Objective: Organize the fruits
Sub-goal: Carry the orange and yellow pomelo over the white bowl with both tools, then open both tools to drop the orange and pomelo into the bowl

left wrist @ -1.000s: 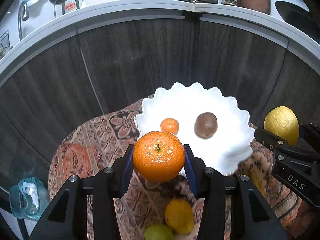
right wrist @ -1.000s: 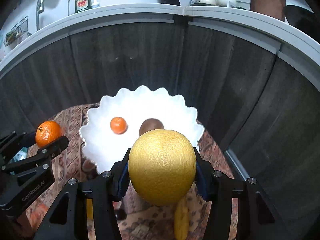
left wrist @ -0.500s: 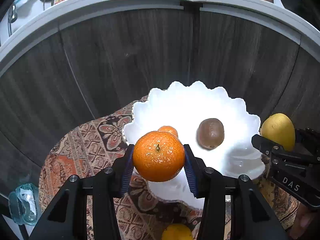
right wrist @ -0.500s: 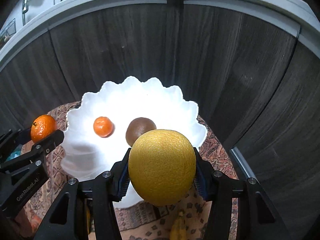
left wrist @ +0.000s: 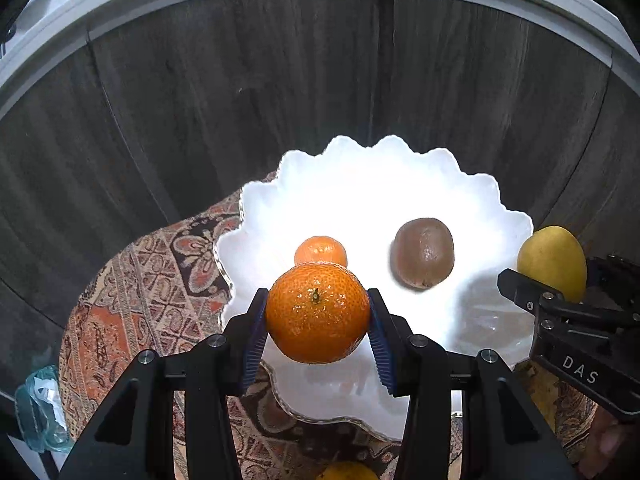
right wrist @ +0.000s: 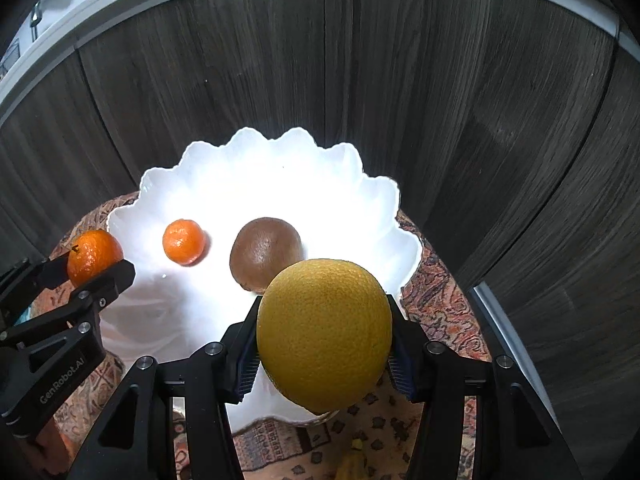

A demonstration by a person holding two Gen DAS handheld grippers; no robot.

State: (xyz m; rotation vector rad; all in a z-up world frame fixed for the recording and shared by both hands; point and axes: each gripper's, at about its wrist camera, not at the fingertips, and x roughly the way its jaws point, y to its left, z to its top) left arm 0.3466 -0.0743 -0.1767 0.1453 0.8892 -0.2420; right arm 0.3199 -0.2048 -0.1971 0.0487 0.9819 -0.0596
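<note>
The left gripper (left wrist: 317, 314) clamps an orange (left wrist: 317, 312) over the white bowl (left wrist: 400, 176), ready to drop it in; the right gripper (right wrist: 324, 336) clamps a yellow citrus (right wrist: 324, 334) likewise, beside the kiwi (right wrist: 264, 252).

Both wrist cameras are looking steeply down along their own fingers, close above the white scalloped bowl (left wrist: 384, 184). The left view is facing it from the left, the right view from the right; both are sharing the kiwi (right wrist: 265, 253) and small mandarin (right wrist: 184, 241).
</note>
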